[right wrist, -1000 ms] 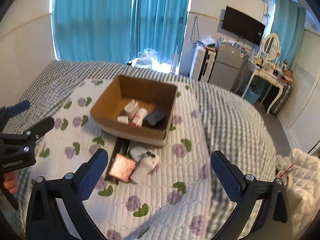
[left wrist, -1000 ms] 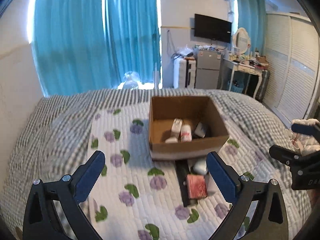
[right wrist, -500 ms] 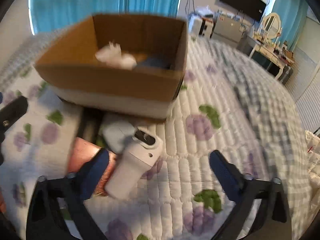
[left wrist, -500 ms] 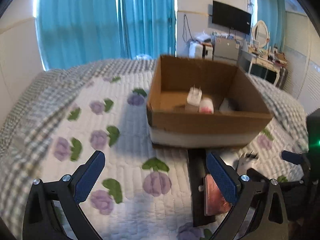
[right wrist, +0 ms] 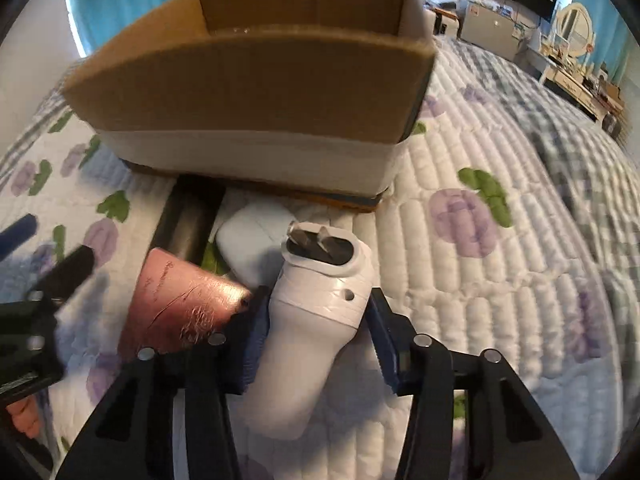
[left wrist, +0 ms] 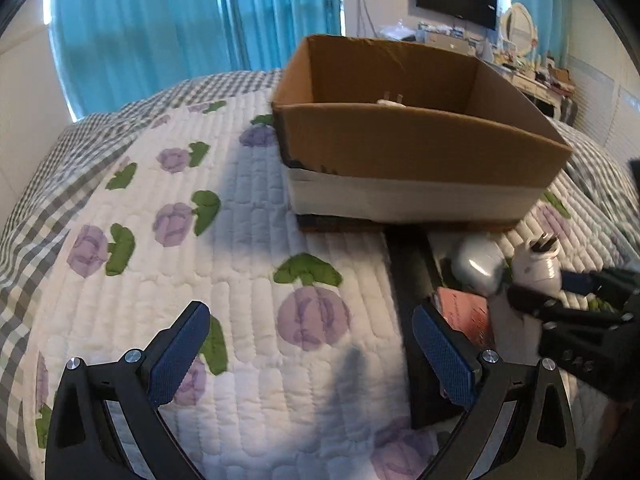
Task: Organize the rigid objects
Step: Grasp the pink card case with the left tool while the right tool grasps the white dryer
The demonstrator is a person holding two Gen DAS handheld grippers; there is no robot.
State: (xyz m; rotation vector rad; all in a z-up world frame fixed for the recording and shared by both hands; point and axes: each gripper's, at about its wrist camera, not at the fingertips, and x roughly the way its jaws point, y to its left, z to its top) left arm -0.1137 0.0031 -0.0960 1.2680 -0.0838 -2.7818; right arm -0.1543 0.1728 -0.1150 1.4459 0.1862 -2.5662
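The right gripper (right wrist: 316, 316) has its fingers clenched around the white shaver (right wrist: 308, 320) on the bed (right wrist: 500, 280); the left gripper (left wrist: 308, 352) hangs released. The smooth, tapered body could slip on lifting, or clip the cardboard box (right wrist: 256, 80) wall.

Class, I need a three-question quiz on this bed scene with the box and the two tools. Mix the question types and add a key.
1. True or false: the right tool has its jaws on either side of the white shaver.
2. Which lies nearest the left tool? A) black bar B) pink card C) box
3. Fill in: the shaver's head points toward the ____.

Key: 1 true; 2 A; 3 box
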